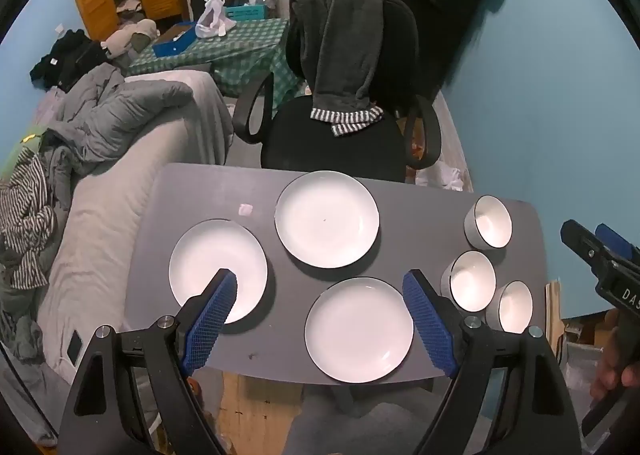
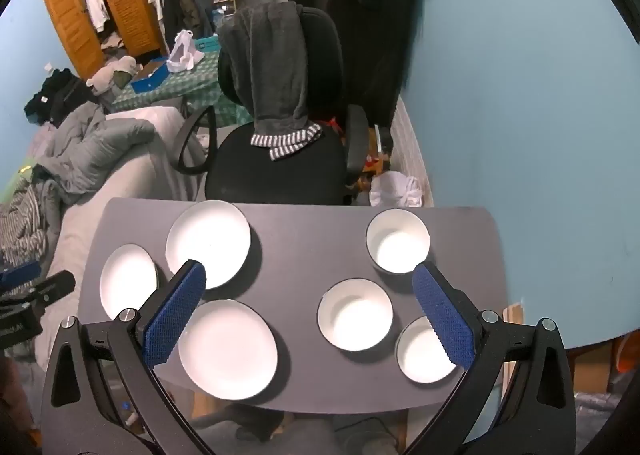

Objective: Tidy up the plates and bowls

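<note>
Three white plates lie apart on the grey table (image 1: pixel 192 191): a left plate (image 1: pixel 212 263), a far plate (image 1: pixel 326 219) and a near plate (image 1: pixel 358 329). Three white bowls stand at the right: far bowl (image 1: pixel 490 221), middle bowl (image 1: pixel 472 281), near bowl (image 1: pixel 514 305). My left gripper (image 1: pixel 320 287) is open and empty above the near edge, between the left and near plates. My right gripper (image 2: pixel 310 279) is open and empty above the table, over the middle bowl (image 2: pixel 355 313). The right wrist view also shows the plates (image 2: pixel 226 355) and bowls (image 2: pixel 398 241).
A black office chair (image 1: pixel 332 135) with a dark garment draped over it stands behind the table. A bed with grey bedding (image 1: pixel 120 127) runs along the left. A blue wall (image 1: pixel 560 115) is close on the right. The right gripper's body (image 1: pixel 600 255) shows at the right edge.
</note>
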Demonstrator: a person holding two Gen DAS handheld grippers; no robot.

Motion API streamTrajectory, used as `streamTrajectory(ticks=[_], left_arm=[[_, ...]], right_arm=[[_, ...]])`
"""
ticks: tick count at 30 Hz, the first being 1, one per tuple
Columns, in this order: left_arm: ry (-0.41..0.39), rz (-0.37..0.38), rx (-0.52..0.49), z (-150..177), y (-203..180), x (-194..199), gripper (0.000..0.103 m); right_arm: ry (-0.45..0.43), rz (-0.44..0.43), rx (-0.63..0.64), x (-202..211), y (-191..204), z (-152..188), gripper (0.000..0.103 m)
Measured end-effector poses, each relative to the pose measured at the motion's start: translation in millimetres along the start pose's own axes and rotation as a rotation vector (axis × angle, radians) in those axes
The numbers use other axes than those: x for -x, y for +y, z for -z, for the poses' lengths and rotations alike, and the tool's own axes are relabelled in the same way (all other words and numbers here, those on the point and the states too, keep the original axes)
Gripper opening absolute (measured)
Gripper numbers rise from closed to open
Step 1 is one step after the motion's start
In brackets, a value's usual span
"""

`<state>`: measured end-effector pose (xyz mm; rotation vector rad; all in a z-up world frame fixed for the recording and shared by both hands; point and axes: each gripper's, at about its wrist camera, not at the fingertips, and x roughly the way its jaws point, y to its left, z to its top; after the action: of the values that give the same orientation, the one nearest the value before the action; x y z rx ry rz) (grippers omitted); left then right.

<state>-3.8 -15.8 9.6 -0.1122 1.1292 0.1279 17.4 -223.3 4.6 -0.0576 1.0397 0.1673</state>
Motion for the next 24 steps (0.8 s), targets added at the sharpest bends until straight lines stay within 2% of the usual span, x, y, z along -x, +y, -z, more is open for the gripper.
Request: streamTrajectory(ticks=[10,11,12,24], left_arm=[[-0.026,-0.018,0.006,17.1,-62.0,28.0,0.086],[0.002,0.015,0.026,1.4,-32.3,5.6,0.086],[0.015,0.062,0.024,-0.4,11.0,-7.9,0.086],[0.008,0.072,0.022,1.9,9.3,-4.0,0.086]], right_arm=[[0.000,-0.006,-0.006,1.1,-4.0,-0.2,0.102],[0.001,-0.007,-0.008,1.7,-4.5,-0.6,0.102],[0.001,-0.005,-0.009,2.2,-5.0,-1.2,0.102],[-0.005,-0.001,-0.008,1.2,-6.4,8.8,0.102]])
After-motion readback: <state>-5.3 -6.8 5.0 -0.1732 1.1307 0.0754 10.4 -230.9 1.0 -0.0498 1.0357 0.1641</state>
